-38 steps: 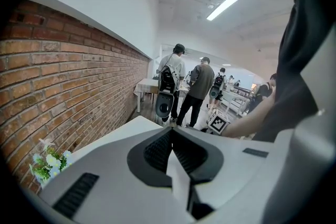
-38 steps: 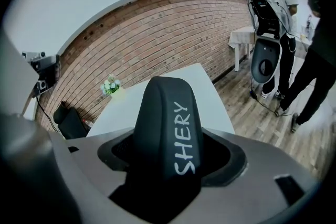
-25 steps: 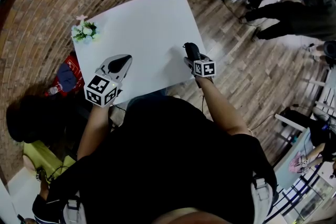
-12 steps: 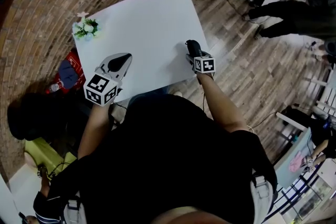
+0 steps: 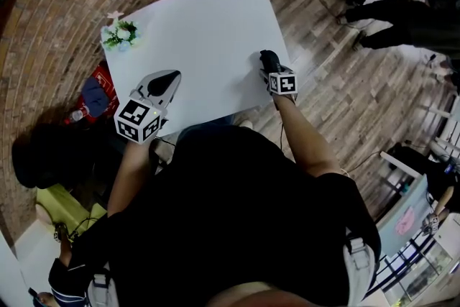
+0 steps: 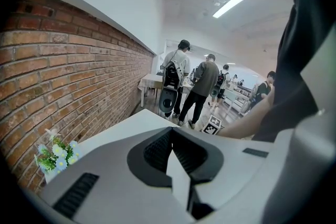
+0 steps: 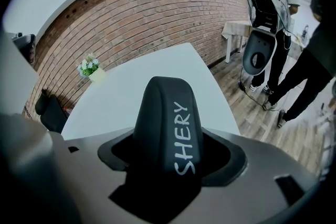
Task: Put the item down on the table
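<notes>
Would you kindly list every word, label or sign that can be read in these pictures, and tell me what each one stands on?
"SHERY": white letters on the black item clamped in the right hand-held gripper.
Marker cubes: black-and-white square patterns only, no letters or numbers.
Nothing else in any view can be read.

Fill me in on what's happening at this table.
A person stands at a white table with a gripper in each hand. The right gripper is shut on a black item printed with SHERY, held over the table's right edge. It is hard to tell whether the item touches the surface yet. The left gripper is shut and empty over the near left side. A small bunch of flowers sits at the far left corner.
</notes>
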Demonstrator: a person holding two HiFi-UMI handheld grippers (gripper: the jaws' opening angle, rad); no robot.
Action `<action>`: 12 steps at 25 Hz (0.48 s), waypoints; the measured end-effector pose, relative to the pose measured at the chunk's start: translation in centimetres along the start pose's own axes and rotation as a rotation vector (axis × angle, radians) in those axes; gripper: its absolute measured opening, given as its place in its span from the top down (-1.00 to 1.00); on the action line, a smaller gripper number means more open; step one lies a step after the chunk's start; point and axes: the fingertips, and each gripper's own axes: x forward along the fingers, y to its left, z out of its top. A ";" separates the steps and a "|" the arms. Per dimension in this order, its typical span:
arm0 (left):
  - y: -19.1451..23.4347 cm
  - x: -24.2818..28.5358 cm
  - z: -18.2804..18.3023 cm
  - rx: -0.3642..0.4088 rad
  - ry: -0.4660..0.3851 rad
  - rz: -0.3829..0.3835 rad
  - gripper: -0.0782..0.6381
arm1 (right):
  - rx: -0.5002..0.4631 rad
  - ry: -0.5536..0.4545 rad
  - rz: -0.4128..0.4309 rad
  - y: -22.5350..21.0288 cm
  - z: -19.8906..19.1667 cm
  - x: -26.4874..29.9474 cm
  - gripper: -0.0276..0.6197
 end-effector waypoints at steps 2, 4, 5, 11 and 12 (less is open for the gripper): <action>0.2 0.0 -0.1 -0.002 0.003 0.001 0.75 | -0.007 0.006 -0.007 -0.1 -0.2 0.2 -0.16; 0.4 -0.1 -0.4 -0.006 0.007 0.003 0.75 | -0.013 0.011 -0.014 -0.2 -0.3 0.5 -0.16; 0.5 -0.1 -0.5 -0.008 0.010 0.003 0.75 | -0.015 0.014 -0.018 -0.3 -0.5 0.7 -0.16; 0.8 0.0 -0.9 -0.013 0.014 0.001 0.75 | -0.028 0.037 -0.060 -1.1 -1.0 1.1 -0.16; 0.8 -0.1 -1.0 -0.014 0.014 0.000 0.75 | -0.033 0.038 -0.063 -1.2 -1.1 1.2 -0.16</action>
